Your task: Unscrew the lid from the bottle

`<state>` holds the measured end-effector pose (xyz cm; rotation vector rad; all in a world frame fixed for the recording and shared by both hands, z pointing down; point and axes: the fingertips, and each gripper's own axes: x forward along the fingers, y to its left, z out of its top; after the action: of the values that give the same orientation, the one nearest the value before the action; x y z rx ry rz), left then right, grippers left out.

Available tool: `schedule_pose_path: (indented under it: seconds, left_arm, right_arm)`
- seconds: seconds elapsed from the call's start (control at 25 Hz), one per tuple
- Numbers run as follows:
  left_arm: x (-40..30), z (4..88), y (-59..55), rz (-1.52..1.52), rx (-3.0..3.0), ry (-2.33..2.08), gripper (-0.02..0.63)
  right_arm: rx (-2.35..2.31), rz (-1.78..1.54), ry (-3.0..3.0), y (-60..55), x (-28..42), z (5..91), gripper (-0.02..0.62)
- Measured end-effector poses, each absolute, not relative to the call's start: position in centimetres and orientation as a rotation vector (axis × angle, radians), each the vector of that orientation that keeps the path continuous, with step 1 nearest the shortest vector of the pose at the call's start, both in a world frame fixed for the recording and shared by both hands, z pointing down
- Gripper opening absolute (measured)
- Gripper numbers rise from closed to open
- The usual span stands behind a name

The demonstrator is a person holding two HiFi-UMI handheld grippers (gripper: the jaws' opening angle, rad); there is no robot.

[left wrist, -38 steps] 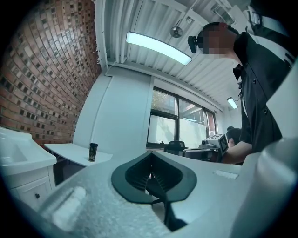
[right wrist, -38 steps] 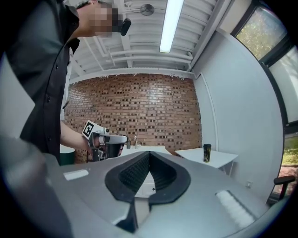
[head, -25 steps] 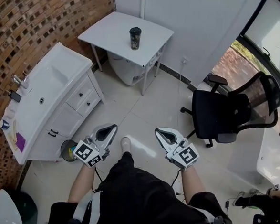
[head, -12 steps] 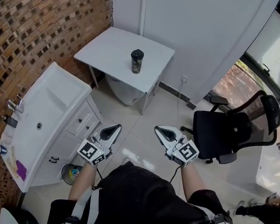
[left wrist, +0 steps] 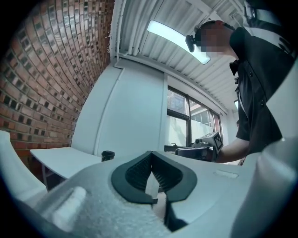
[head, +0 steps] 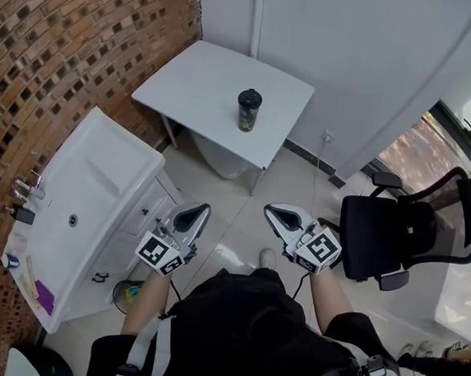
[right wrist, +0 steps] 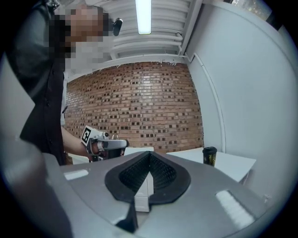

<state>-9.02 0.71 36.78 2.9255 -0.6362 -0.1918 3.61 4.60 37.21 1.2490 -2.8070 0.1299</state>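
A dark bottle (head: pixel 248 110) with a black lid stands upright on the white table (head: pixel 203 80) against the far wall; it shows small in the left gripper view (left wrist: pixel 107 155) and in the right gripper view (right wrist: pixel 209 156). My left gripper (head: pixel 195 215) and right gripper (head: pixel 279 214) are held side by side over the tiled floor, well short of the table. Both are shut, with nothing between the jaws. Each gripper sees the other: the right gripper (left wrist: pixel 205 144) from the left one, the left gripper (right wrist: pixel 104 145) from the right one.
A white sink cabinet (head: pixel 85 205) stands against the brick wall at left, with a small bin (head: pixel 129 295) by its foot. A black office chair (head: pixel 413 232) is at right. A round white tub (head: pixel 221 158) sits under the table.
The person has stepped toward the table: bottle and table sit lower and nearer in the head view. Both grippers stay shut and level in front of the body.
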Motion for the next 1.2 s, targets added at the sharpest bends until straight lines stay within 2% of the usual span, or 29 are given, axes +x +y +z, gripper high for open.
schedule_pose_path:
  seconds: [0.2,0.8,1.2]
  left_arm:
    - [-7.8,37.2,-3.0,-0.175,2.917,-0.697,0.002]
    - [2.1,35.8,-19.8,-0.207,2.851,-1.078,0.002]
    - [4.7,38.7,-24.6,-0.081,2.801,-1.108,0.003]
  right_arm:
    - [1.182,0.124,-2.843,0.4,4.7,37.1,0.005]
    - [0.828,-0.002,-2.948,-18.9,14.3,37.0,0.005]
    - [0.784,0.040,-2.963,-24.5,17.2,38.1,0.005]
